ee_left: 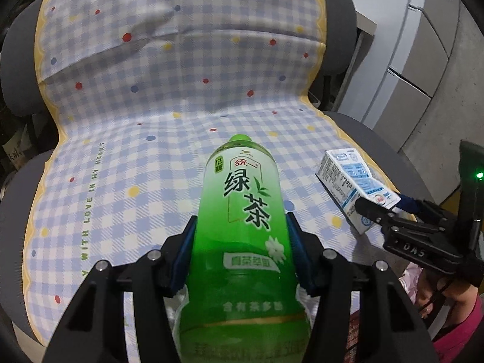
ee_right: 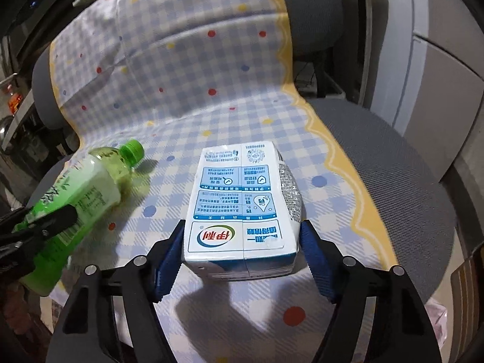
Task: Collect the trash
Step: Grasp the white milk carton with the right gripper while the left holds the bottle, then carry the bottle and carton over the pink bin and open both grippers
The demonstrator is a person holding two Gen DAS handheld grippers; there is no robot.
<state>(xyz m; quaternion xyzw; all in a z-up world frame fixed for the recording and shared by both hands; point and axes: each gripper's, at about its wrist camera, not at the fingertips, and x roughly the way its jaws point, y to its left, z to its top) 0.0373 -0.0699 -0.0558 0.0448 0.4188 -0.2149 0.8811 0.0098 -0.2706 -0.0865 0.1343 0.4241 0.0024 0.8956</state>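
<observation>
Left gripper (ee_left: 242, 227): blue pads pressed on both sides of a green tea bottle (ee_left: 242, 211), clamped around the lower body; green cap points away toward the chair back. From the right wrist view the same bottle (ee_right: 84, 193) sits tilted, cap raised to the far right, over the left part of the seat; whether its base touches the cover cannot be told.

Right gripper (ee_right: 242, 236): jaws set around a white and blue milk carton (ee_right: 242, 205). Left pad touches the carton's left edge. Right pad close beside the right edge; contact there not clear, so a firm hold cannot be confirmed. Carton lies flat on the seat, printed side up, long axis running near to far. In the left wrist view the carton (ee_left: 354, 187) is right of the bottle, apart from it.

Both items are over a blue checked seat cover (ee_right: 211, 115) with coloured dots and a yellow scalloped border, draped on a grey mesh chair (ee_right: 402, 181). Grey cabinet (ee_left: 423, 60) stands far right
</observation>
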